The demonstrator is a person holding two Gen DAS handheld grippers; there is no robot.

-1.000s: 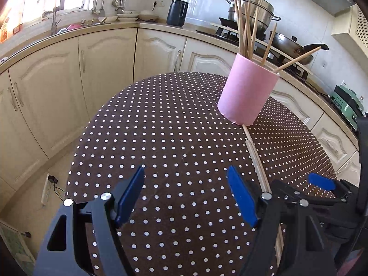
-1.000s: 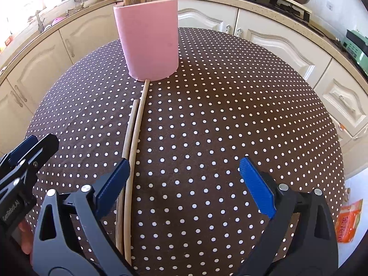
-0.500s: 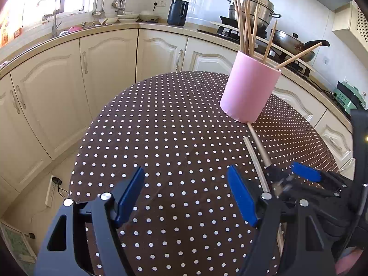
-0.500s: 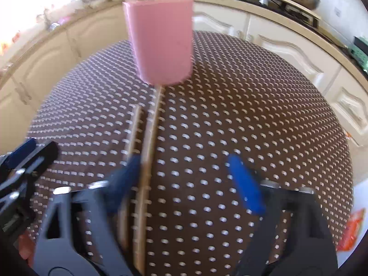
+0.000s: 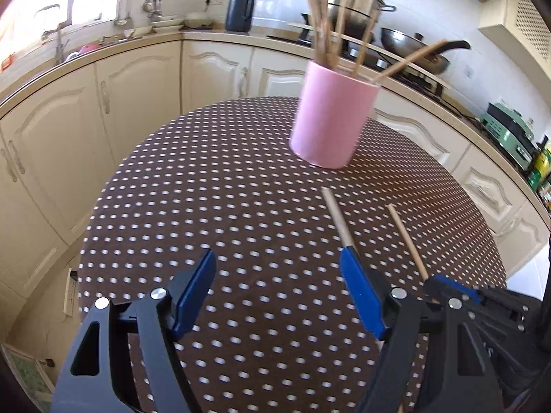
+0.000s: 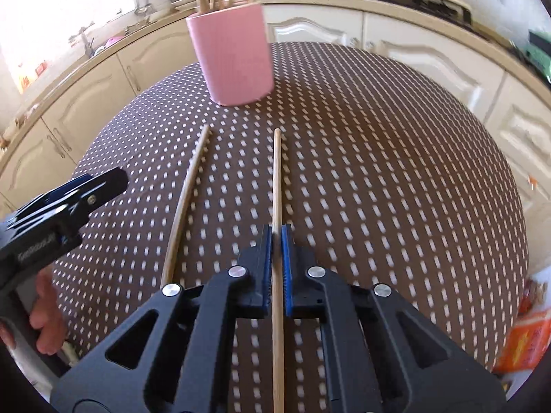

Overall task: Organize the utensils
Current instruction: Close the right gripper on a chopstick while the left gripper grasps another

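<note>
My right gripper [image 6: 276,241] had clamped one chopstick [image 6: 276,179]; another [image 6: 187,199] lay loose, several stood in the pink cup [image 6: 234,62] (left gripper [image 5: 279,289] gaped, empty).

- The left claw [image 5: 277,292] hangs open over the dotted counter [image 5: 206,189].
- A pink cup [image 5: 332,117] of chopsticks [image 5: 327,34] stands at one o'clock.
- A loose chopstick [image 5: 337,216] lies nearer.
</note>
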